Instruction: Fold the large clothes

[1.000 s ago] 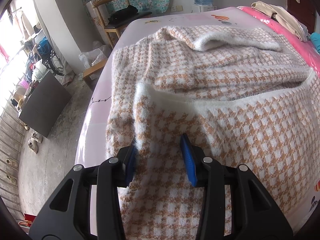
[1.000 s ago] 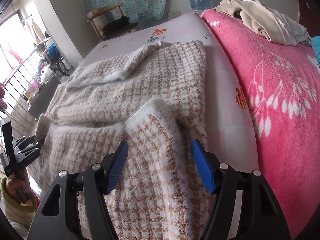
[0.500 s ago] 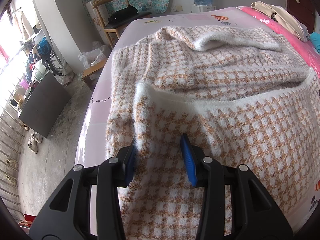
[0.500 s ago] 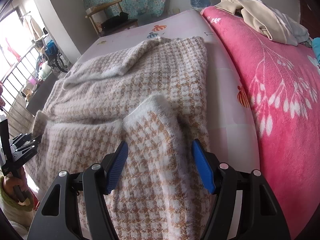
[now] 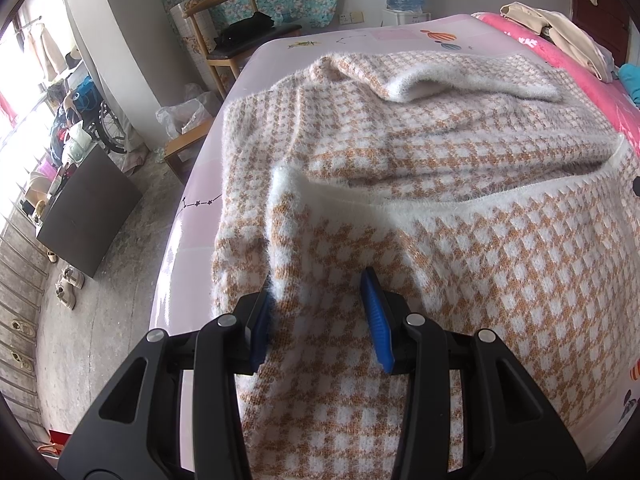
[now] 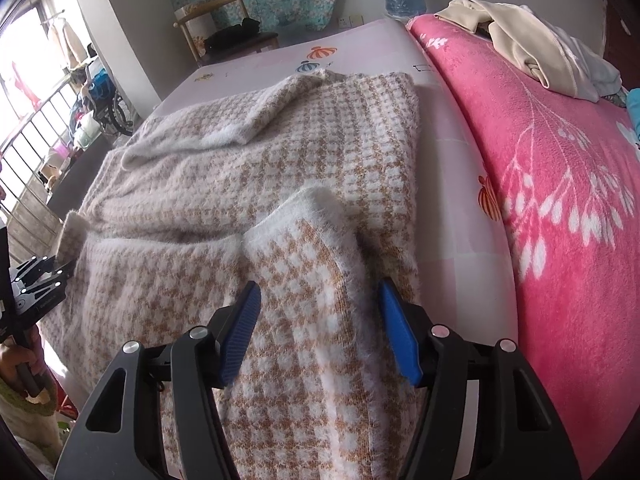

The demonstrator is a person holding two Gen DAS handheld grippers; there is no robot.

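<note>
left gripper (image 5: pixel 318 312): we see its blue pads set partly apart with a raised fold of the fuzzy orange-and-white checked garment (image 5: pixel 460 208) between them; the left pad is pressed into the cloth's white edge, the right pad lies against the knit, so we read it as gripping the fold. ahead of this gripper the folded-over white hem runs across to the right, and beyond it the rest of the garment lies flat with a sleeve doubled back at the far end. left of the gripper the pale pink sheet (image 5: pixel 188 248) drops off to the floor; farther off, a dark cabinet (image 5: pixel 86 216) and a wooden chair (image 5: pixel 224 28).

right gripper (image 6: pixel 318 328): its jaws have just been closing, with a bunched corner of the garment (image 6: pixel 312 256) between them. both pads appear to touch the fuzzy pile; we cannot tell how firmly they press. right of this gripper a strip of sheet, then a pink blanket (image 6: pixel 560 208) with white leaf print; far ahead on it, a heap of cream clothes (image 6: pixel 532 44). at far left, the left gripper (image 6: pixel 66 266) sits on the opposite corner, held by a hand (image 6: pixel 18 360).
</note>
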